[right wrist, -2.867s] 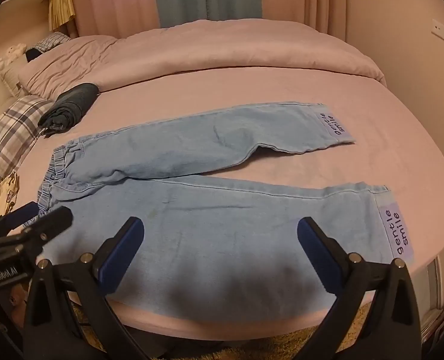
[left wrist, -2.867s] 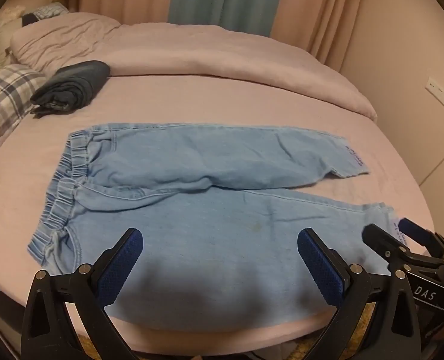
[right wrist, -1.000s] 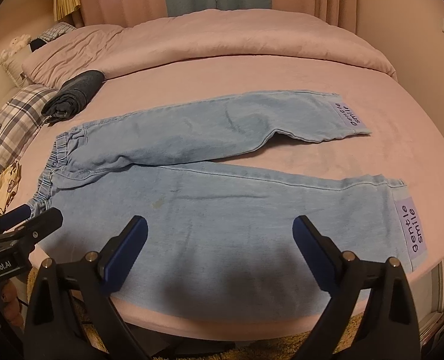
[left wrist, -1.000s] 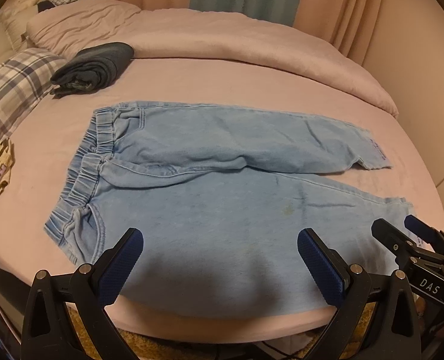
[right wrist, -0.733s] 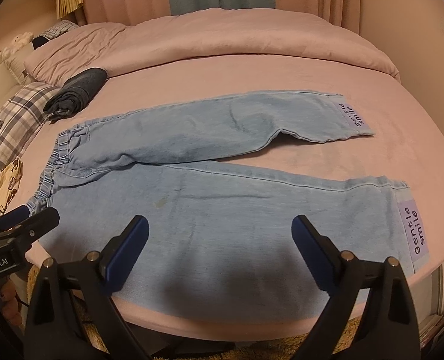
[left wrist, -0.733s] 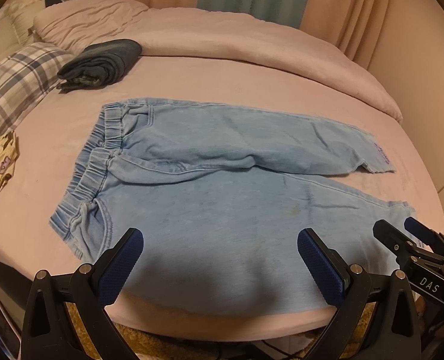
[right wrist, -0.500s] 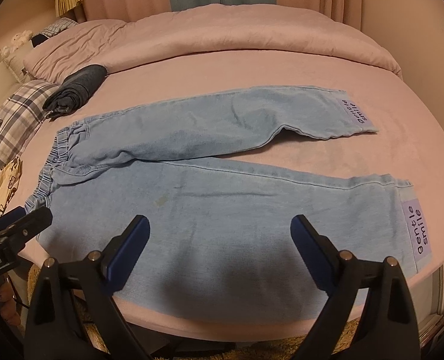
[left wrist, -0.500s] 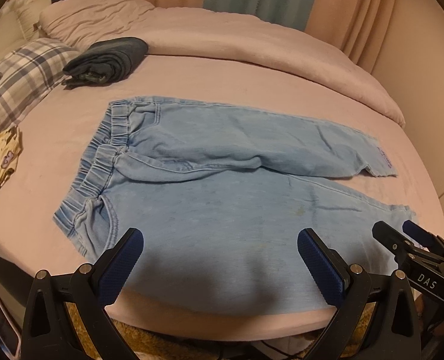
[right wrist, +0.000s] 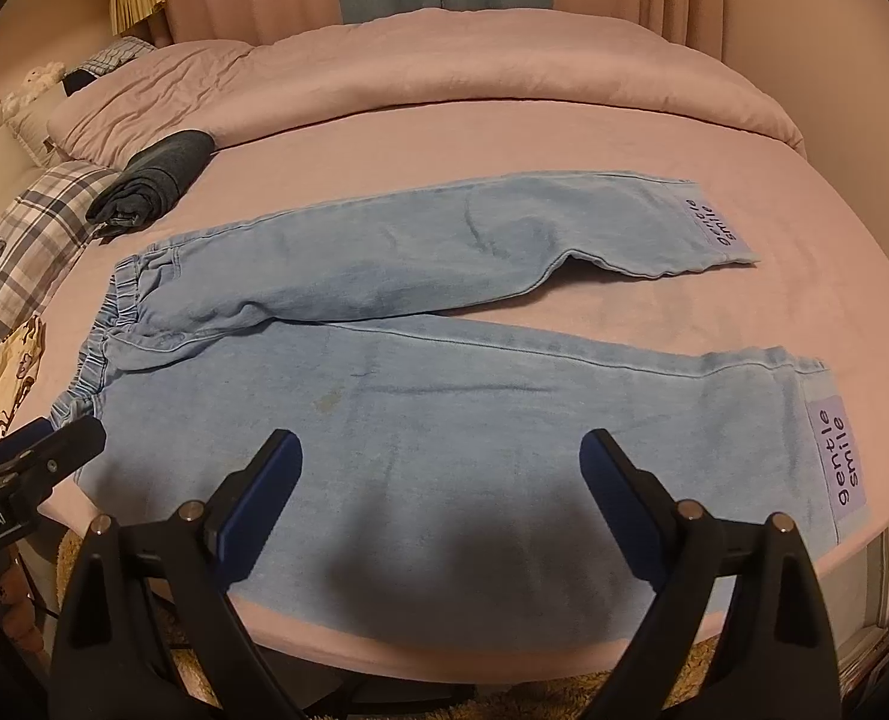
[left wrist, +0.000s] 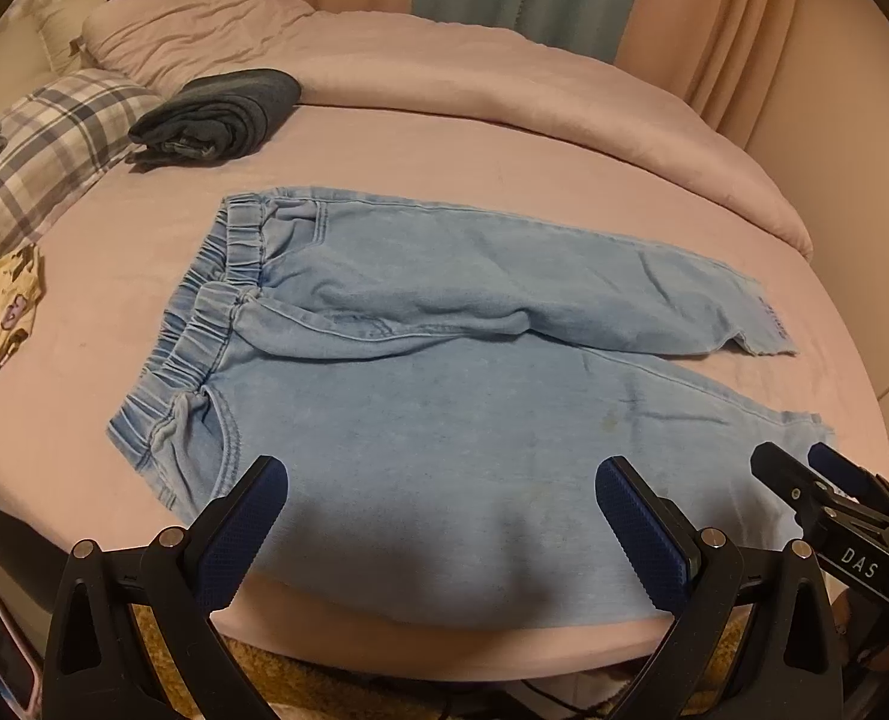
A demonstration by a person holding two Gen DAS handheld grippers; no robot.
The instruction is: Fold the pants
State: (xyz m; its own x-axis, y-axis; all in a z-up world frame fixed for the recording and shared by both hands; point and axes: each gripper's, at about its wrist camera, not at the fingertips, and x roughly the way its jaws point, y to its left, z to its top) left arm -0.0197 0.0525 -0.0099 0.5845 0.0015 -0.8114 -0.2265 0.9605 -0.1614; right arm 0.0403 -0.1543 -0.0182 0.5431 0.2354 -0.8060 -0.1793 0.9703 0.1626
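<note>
Light-blue pants (left wrist: 432, 360) lie flat on the pink bed (left wrist: 444, 168), unfolded. Long axis runs left–right across both views: elastic waistband (left wrist: 204, 324) at the left, hems at the right, far leg angled a little away from the near leg. Each hem carries a lilac "gentle smile" patch (right wrist: 837, 462).

Left claw (left wrist: 438, 531): jaws wide, empty, hovering above the near edge of the near leg. Right claw (right wrist: 441, 477): jaws wide, empty, likewise above the near leg, not touching cloth.

Key relation: the pants lie ahead of and below both claws, broadside on. The left claw sits nearer the waistband end; the right claw sits nearer the near-leg hem. Judgement: no fold made yet; a leg-over-leg fold would likely need a grip at each end of one leg.

Off-task: dark folded garment (left wrist: 216, 117) and plaid pillow (left wrist: 42, 138) near the head of the bed, well apart from the pants.
</note>
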